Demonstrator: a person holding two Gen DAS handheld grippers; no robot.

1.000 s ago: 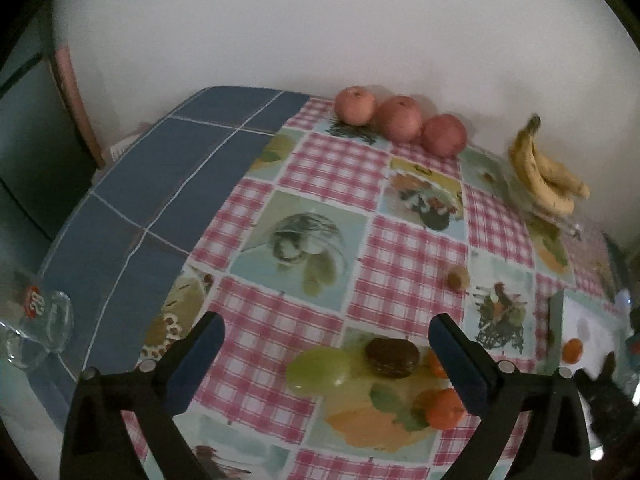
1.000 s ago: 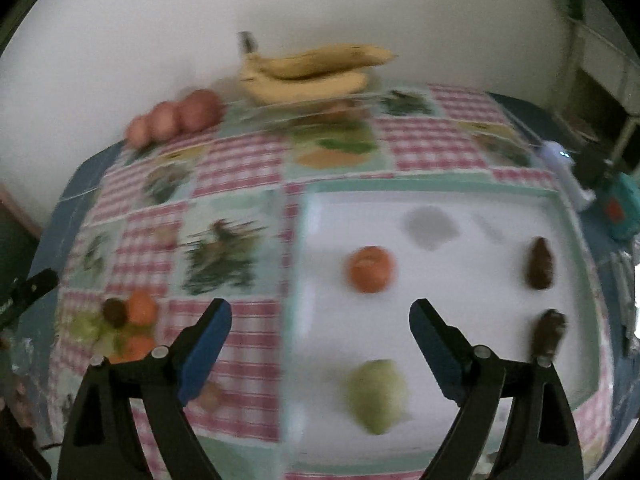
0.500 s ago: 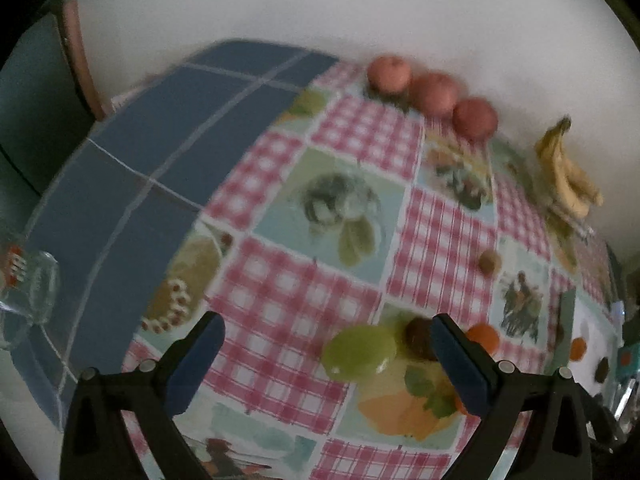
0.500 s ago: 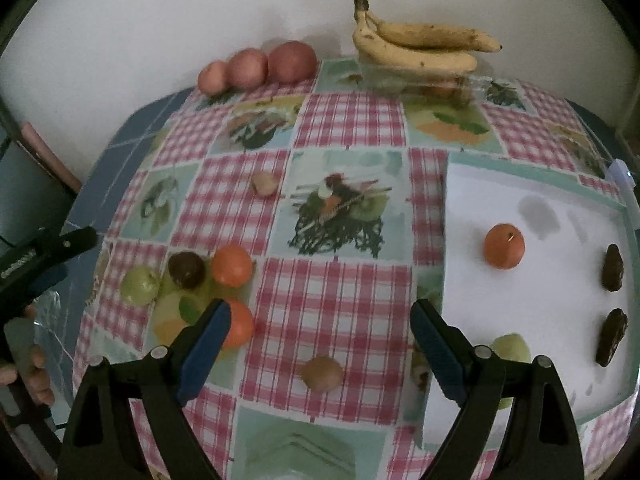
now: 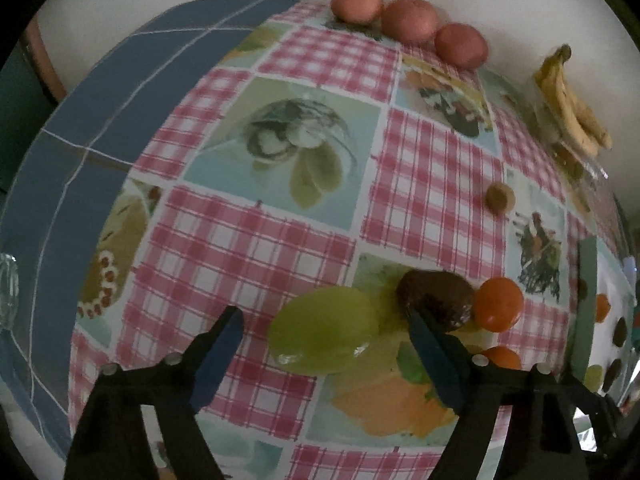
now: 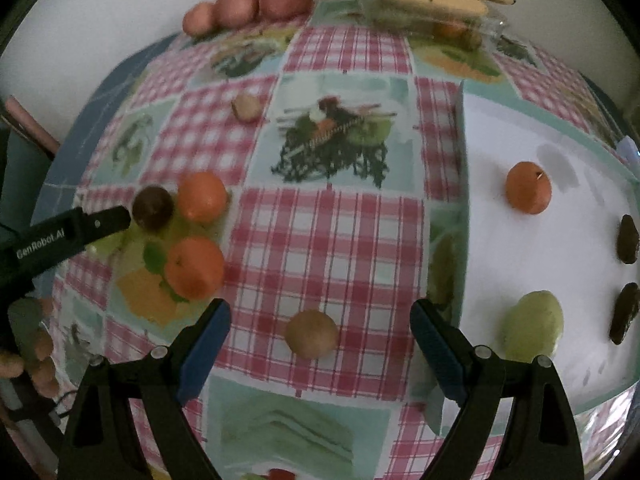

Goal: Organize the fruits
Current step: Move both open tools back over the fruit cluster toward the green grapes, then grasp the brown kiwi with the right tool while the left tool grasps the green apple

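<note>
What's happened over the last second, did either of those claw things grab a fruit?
No grab yet. The left gripper moved in on the green fruit, now between its open fingers. The right gripper swung left off the white tray and now frames a brown fruit. The fruits stayed put.

The green fruit (image 5: 324,330) looks smooth and glossy with a wet-looking shine at its 7 o'clock edge. The dark fruit (image 5: 436,298) at its 2 o'clock is glossy too. The cloth (image 5: 260,248) on the counter looks like slick printed oilcloth. The left tool (image 5: 326,354) has matt black plastic arms and blue rubbery-looking pads (image 5: 218,360).
</note>
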